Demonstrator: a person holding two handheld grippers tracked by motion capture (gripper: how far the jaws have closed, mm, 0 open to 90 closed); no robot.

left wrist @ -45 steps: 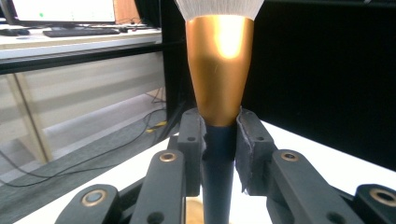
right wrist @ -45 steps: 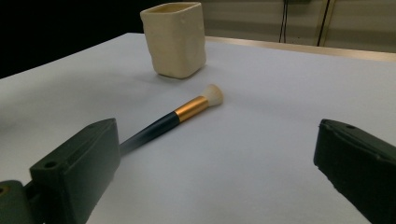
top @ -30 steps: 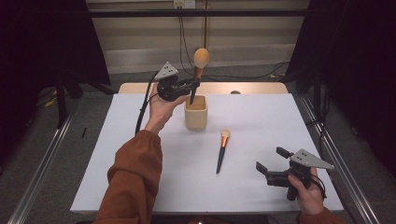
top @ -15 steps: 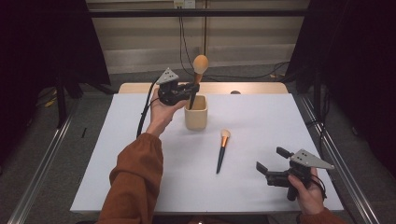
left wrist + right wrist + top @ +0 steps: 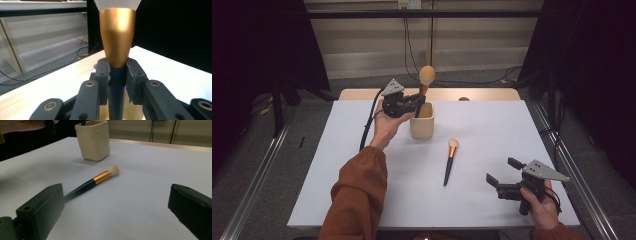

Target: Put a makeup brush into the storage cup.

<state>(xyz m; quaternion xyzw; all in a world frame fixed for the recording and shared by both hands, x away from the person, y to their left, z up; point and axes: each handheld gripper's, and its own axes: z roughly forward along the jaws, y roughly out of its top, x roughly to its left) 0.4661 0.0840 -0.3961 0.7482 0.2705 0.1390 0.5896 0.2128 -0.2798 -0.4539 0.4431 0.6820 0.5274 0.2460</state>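
We see bare white table (image 5: 492, 125) right of the cup (image 5: 422, 127). A loose brush (image 5: 450, 161) lies across our middle path

Two makeup brushes: a large brush (image 5: 426, 79) standing upright at upper centre of the high view, and a slimmer brush (image 5: 450, 161) lying flat at centre. One cream holder cup (image 5: 422, 122), upper centre. Two handheld grippers: the left gripper (image 5: 414, 102) at upper centre, the right gripper (image 5: 502, 172) at lower right.

White table (image 5: 492, 125); dark-handled brush (image 5: 449, 162) flat near its middle
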